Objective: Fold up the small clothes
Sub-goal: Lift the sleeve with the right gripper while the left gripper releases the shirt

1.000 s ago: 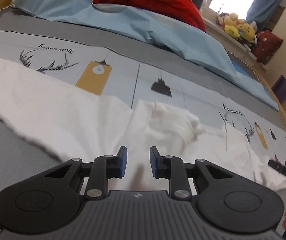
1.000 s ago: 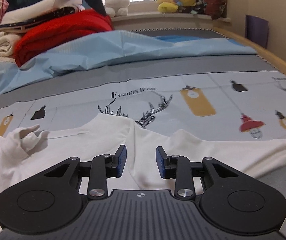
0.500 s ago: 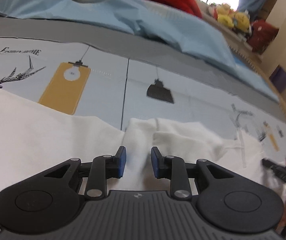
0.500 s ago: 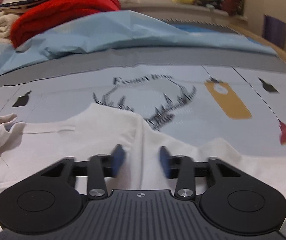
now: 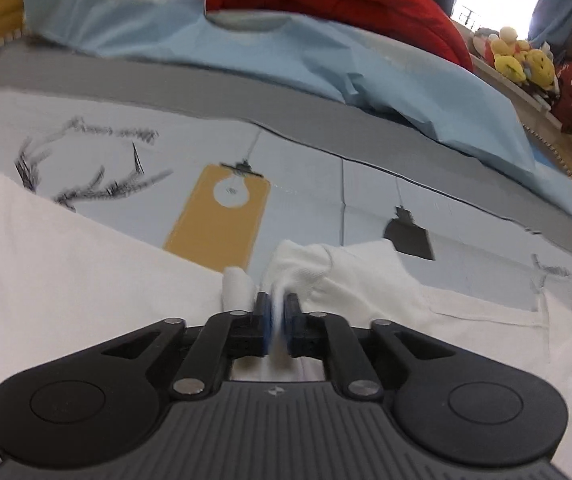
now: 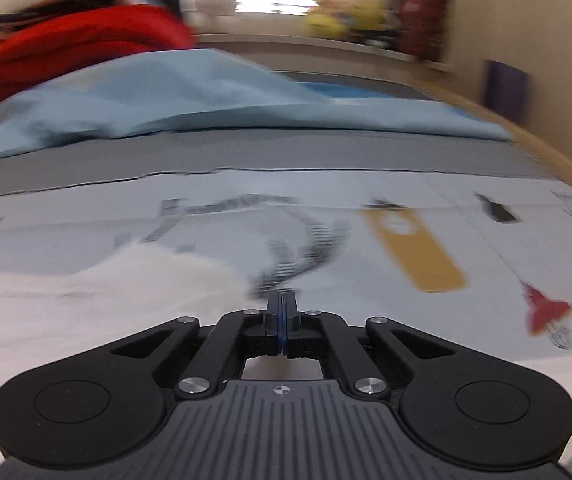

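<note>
Both hands lowered, left fingers (image 5: 277,312) just closed pinching white shirt (image 5: 85,280), right fingers (image 6: 281,312) shut.

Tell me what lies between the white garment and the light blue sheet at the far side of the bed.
In the left wrist view, printed pale bedding and a grey band separate the white garment from the light blue sheet.

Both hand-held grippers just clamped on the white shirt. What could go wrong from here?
1. Left hand-held gripper has just been closing on a bunched fold of the white shirt; it may hold several layers and lift unevenly.
2. Right hand-held gripper has just closed fully; the blurred view doesn't show fabric between the pads, so the pinch may be thin and slip.
</note>
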A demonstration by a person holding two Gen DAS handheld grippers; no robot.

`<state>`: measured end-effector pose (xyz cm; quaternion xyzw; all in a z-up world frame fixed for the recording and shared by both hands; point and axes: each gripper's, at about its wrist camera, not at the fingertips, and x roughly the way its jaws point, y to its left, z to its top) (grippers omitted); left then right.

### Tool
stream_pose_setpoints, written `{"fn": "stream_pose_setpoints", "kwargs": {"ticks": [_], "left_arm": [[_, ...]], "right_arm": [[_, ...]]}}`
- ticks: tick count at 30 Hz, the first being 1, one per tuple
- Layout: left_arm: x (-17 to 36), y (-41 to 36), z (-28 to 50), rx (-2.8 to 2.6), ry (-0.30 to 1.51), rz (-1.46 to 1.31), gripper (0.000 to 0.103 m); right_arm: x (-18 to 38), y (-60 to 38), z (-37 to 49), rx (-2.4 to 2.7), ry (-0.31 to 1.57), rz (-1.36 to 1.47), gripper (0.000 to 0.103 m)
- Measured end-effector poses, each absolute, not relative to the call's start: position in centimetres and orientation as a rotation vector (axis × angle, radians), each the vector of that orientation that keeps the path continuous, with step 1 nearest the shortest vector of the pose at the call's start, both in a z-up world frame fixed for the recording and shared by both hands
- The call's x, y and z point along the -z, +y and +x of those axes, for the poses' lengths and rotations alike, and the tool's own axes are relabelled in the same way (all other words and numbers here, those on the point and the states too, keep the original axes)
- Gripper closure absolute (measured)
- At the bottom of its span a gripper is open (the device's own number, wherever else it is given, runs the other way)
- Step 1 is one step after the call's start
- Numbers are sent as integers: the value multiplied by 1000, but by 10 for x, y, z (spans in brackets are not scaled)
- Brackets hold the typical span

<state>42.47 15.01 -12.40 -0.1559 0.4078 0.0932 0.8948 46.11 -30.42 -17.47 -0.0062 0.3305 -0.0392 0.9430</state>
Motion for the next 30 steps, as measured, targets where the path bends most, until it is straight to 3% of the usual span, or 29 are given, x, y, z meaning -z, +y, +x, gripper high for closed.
{"fn": "stream_pose_setpoints", "kwargs": {"ticks": [2,7,12,13,14,15,19,24,29,30], "left_arm": [[112,156,418,-177,825,-371,70],[87,150,403,-95,773,-379,69],[104,123,403,128,931,-345,66],[115,115,404,140,1016,-308,60],[129,106,405,117,1128,-244,65],[123,98,399,103,1092,-180,64],[86,77,387,84,1097,-213,62],[19,61,343,26,1048,-209,61],[-32,59,257,43,883,-200,47],[-33,60,239,36,853,-215,47]], "right_arm": [[171,-323,467,79,711,100,102],[139,-364,447,122,633,144,78],[138,-411,425,185,717,241,70],[144,-417,424,187,770,230,70],[153,-423,425,208,842,213,71],[163,-432,423,270,928,198,74],[151,-465,397,366,909,312,74],[110,-508,355,427,796,398,73],[83,-584,300,503,632,595,73],[82,-599,291,508,607,625,77]]}}
